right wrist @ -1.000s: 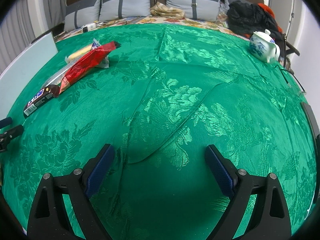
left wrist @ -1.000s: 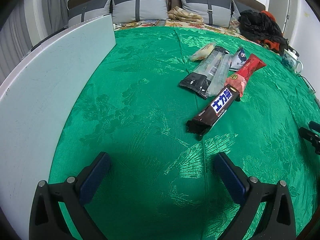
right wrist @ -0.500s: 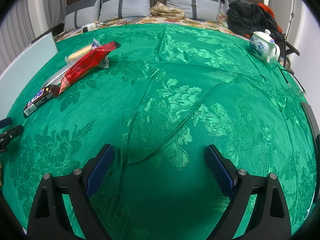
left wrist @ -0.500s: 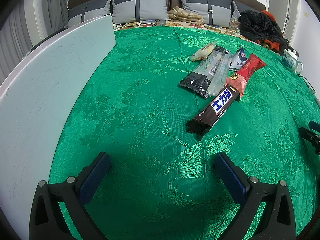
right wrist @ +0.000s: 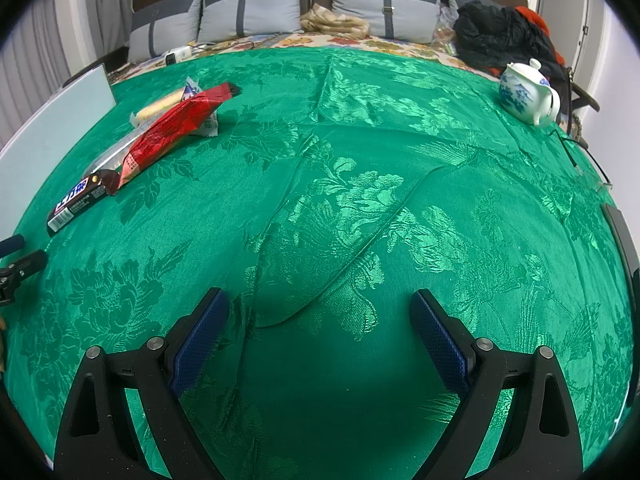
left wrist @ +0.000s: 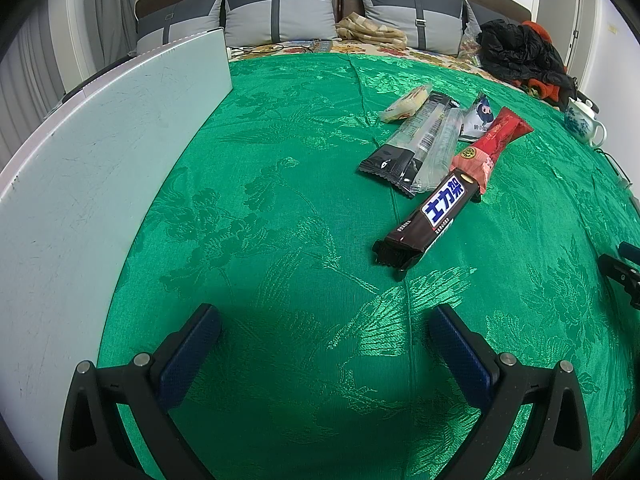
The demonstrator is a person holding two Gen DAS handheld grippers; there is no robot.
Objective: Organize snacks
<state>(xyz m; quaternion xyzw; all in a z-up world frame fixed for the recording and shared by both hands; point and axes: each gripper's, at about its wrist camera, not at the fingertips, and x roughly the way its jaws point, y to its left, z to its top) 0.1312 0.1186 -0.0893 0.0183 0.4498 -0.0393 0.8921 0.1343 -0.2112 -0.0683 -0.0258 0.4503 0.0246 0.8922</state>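
Note:
Several snacks lie in a loose pile on the green cloth. Nearest is a dark brown chocolate bar with white and blue lettering. Behind it lie a red packet, a black-ended clear packet, a pale yellow snack and a small white packet. My left gripper is open over bare cloth, short of the chocolate bar. My right gripper is open over a fold in the cloth, with the red packet and the chocolate bar far to its left.
A pale board stands along the cloth's left edge. A blue and white teapot sits at the far right. Grey cushions and a heap of dark clothes lie at the back. A cable runs by the teapot.

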